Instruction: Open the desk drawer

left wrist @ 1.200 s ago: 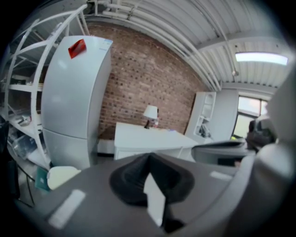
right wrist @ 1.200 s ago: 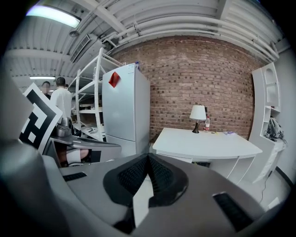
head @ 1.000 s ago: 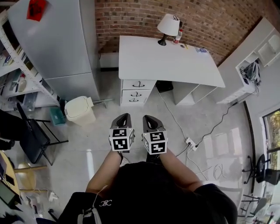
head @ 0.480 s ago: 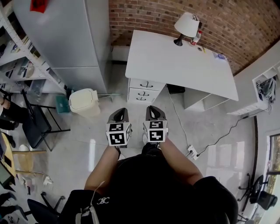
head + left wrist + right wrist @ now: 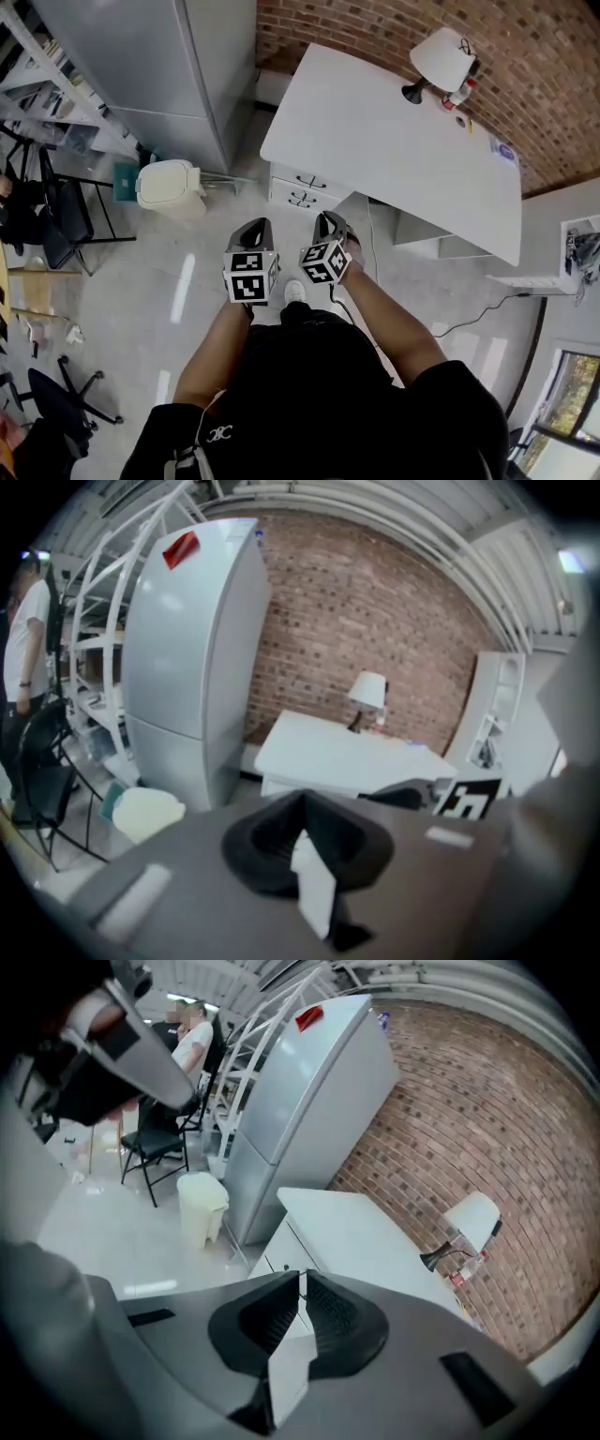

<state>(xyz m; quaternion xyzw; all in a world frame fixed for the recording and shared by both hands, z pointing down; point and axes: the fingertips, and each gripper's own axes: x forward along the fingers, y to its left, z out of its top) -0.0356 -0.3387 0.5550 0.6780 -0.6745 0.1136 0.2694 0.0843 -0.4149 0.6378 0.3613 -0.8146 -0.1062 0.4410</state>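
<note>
Head view: top drawer (image 5: 286, 176) under white table (image 5: 394, 131), ahead of left gripper (image 5: 253, 228) and right gripper (image 5: 327, 221), both pressed together, empty; probably rigid, easy-sliding; take by dark handle (image 5: 311, 182).

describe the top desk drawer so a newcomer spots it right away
Find the white desk against the brick wall. Under its end nearest the tall grey fridge is a stack of white drawers. The top drawer, with a small dark handle, sits directly beneath the tabletop, above the others.
</note>
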